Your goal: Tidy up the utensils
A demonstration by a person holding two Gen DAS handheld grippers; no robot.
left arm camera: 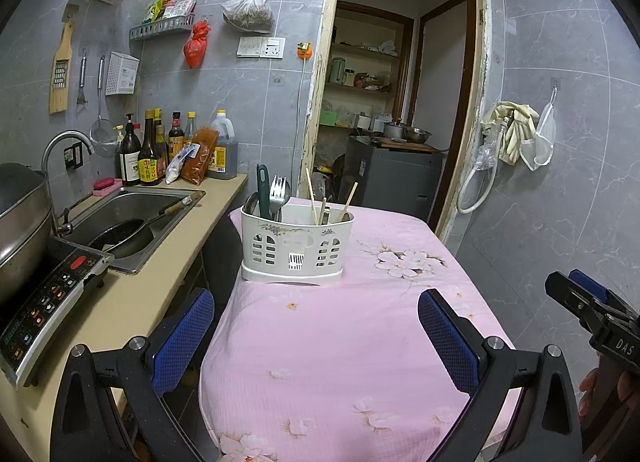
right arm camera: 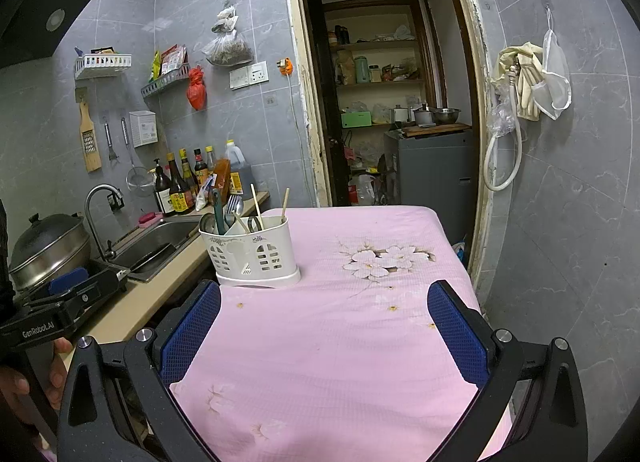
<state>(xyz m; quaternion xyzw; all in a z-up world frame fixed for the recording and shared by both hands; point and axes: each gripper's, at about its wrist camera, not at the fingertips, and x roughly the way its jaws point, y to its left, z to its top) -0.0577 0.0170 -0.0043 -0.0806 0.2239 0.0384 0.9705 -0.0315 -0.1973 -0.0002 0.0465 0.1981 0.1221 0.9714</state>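
A white slotted utensil caddy [left arm camera: 296,248] stands on the pink floral tablecloth [left arm camera: 340,342] near the table's far left corner. It holds a dark green handled tool [left arm camera: 263,190], metal forks and spoons [left arm camera: 279,192] on its left side and wooden chopsticks [left arm camera: 316,198] on its right. The caddy also shows in the right wrist view [right arm camera: 252,252]. My left gripper [left arm camera: 316,326] is open and empty, well short of the caddy. My right gripper [right arm camera: 324,322] is open and empty over the cloth, to the right of the caddy.
A beige counter [left arm camera: 160,286] runs along the left with a sink [left arm camera: 132,214] holding a black pan [left arm camera: 124,236], an induction cooker [left arm camera: 44,310], a steel pot [right arm camera: 48,250] and sauce bottles [left arm camera: 160,154]. An open doorway [left arm camera: 396,102] lies behind the table.
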